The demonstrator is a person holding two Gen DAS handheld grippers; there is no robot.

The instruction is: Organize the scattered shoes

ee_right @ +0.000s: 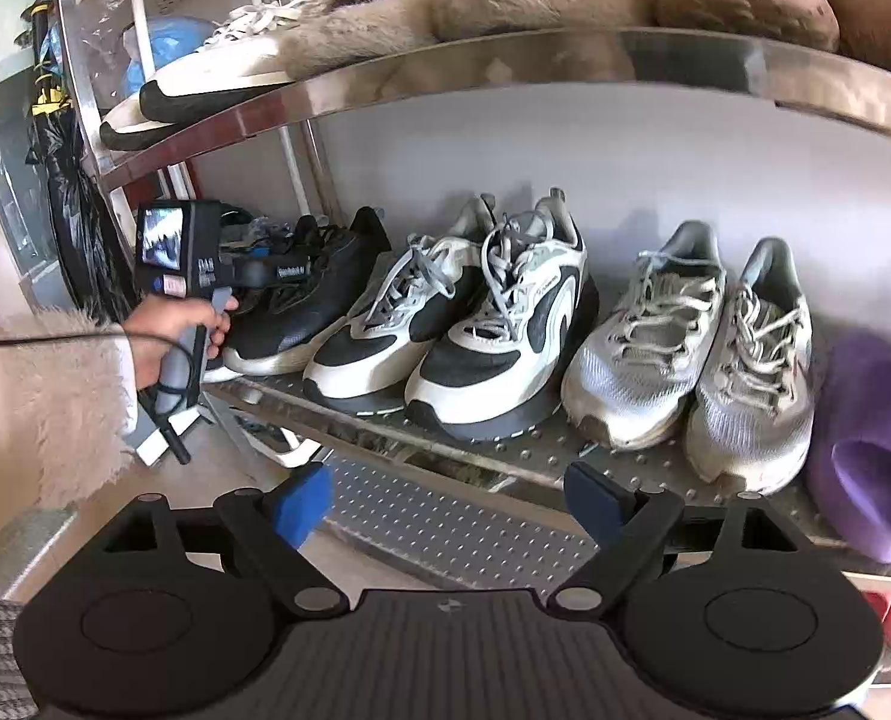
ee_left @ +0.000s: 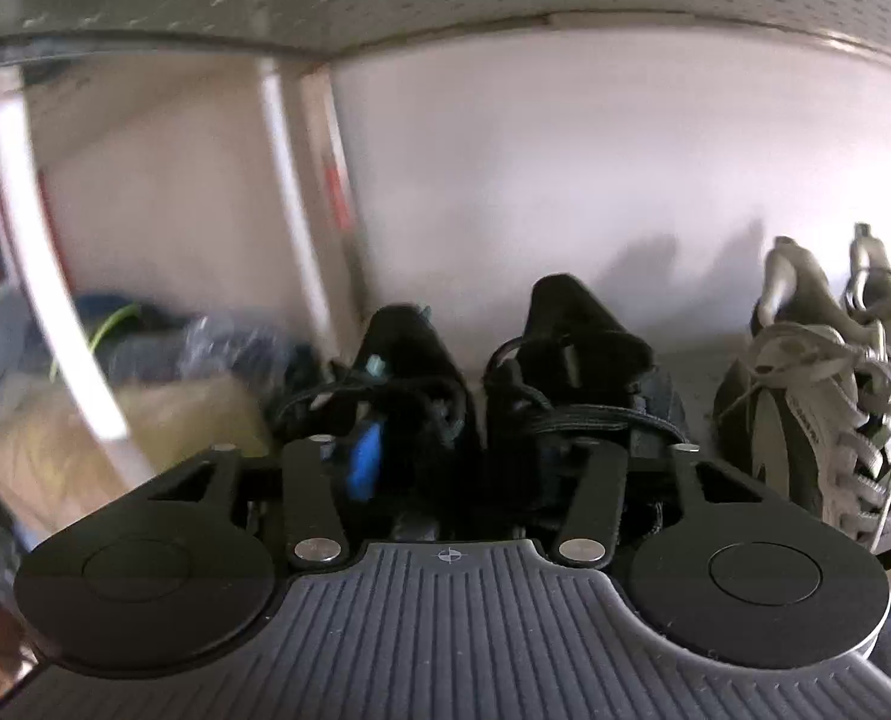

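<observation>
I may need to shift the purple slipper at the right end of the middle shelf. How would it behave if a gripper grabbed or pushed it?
The purple slipper looks like smooth moulded foam, so probably light and somewhat squashy under the pads. Its rounded, glossy surface may slip in a pinch. Pushed, it would likely slide easily on the metal shelf rather than tip, being low and wide.

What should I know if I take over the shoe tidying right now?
Left gripper: jaws apart around the black sneakers at the left end of the middle shelf; whether the pads press I cannot tell.
Right gripper: open, empty, in front of the shelf.
Done: black-and-white pair, grey pair and purple slippers sit in a row.
Left: draw the left gripper back.
</observation>
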